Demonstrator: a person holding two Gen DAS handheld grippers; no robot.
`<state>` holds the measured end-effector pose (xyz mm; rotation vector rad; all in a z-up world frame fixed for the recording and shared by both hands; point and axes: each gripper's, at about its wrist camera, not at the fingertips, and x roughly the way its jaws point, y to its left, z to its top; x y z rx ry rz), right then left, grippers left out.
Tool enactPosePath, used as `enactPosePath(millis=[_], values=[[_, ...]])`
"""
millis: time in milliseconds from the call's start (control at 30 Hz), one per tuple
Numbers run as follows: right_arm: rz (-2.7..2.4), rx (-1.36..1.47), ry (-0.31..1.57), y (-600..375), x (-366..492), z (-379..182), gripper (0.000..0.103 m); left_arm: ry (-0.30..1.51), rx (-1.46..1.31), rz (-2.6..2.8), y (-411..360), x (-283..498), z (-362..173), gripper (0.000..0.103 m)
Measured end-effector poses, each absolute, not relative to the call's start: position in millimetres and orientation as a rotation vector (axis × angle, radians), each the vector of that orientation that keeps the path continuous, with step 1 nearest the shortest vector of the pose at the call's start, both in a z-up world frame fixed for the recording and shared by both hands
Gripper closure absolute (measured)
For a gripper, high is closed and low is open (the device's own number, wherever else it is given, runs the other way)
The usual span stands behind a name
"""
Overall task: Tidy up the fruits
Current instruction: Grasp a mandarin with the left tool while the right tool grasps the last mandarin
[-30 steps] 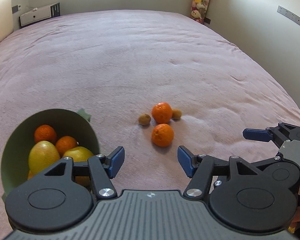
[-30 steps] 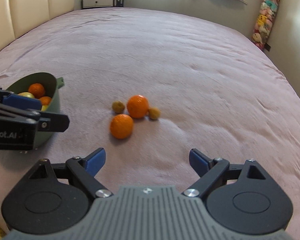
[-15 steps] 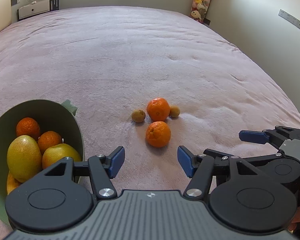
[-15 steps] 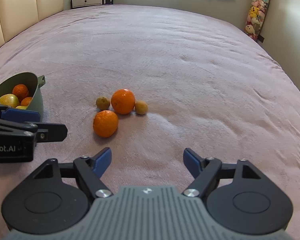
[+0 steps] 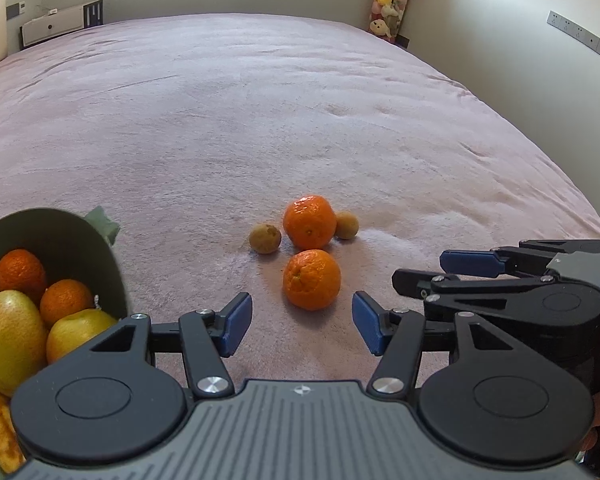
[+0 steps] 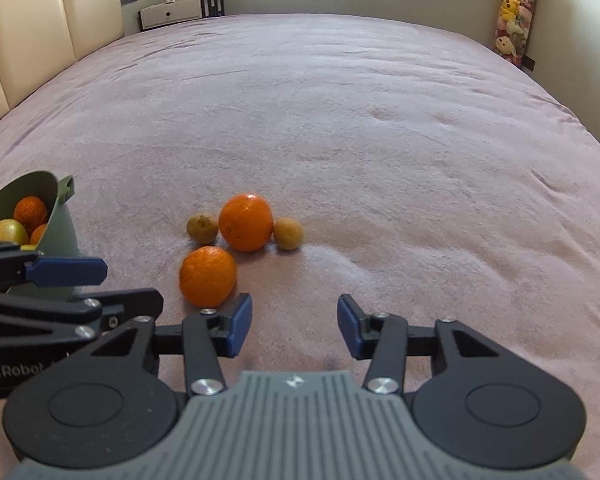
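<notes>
Near orange: on the pink bed cover, lower centre of the left wrist view, just ahead of the gap between the left gripper's blue fingers; not touched by them. In the right wrist view it sits left of centre, just beyond the right gripper's left-hand finger, outside that gap.
Far orange: directly behind the near one, close to it or touching; cannot tell which.
Small brown fruits: one to the left of the far orange, one on its right and touching it or nearly so.
Left gripper: fingers spread, nothing between them; they have just been closing slightly. Bare bed cover in the gap, near orange just ahead.
Right gripper: fingers apart with only bed cover between them; they have just been closing markedly, pinching nothing. Seen in the left wrist view at right edge, side on, beside the left gripper.
Green bowl: lower left of the left wrist view, tipped toward the camera, resting on the bed; holds two oranges, two yellow-green fruits and a banana at the frame edge. Apart from the loose fruit group.
Bed: pink cover, fills most of both views; cream headboard upper left of the right wrist view.
Background: white cabinet at the far wall; hanging plush toys upper right.
</notes>
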<state>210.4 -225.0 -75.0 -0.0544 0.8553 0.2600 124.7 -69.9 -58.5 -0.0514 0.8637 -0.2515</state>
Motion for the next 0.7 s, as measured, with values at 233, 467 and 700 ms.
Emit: enactPosePath(millis=[233,467,700], values=[[0.257,-0.014,0.82,-236,223,-77,0.065,0.866,-0.057,-0.242,-78,142,-72,0.037],[0.257,0.02,0.837,-238,241,-86,0.069,0.884,-0.092,-0.231,-76,155,-89,0.039],[0.28,0.09,0.848,-235,255,-86,0.069,0.87,-0.095,-0.27,-82,162,-95,0.039]])
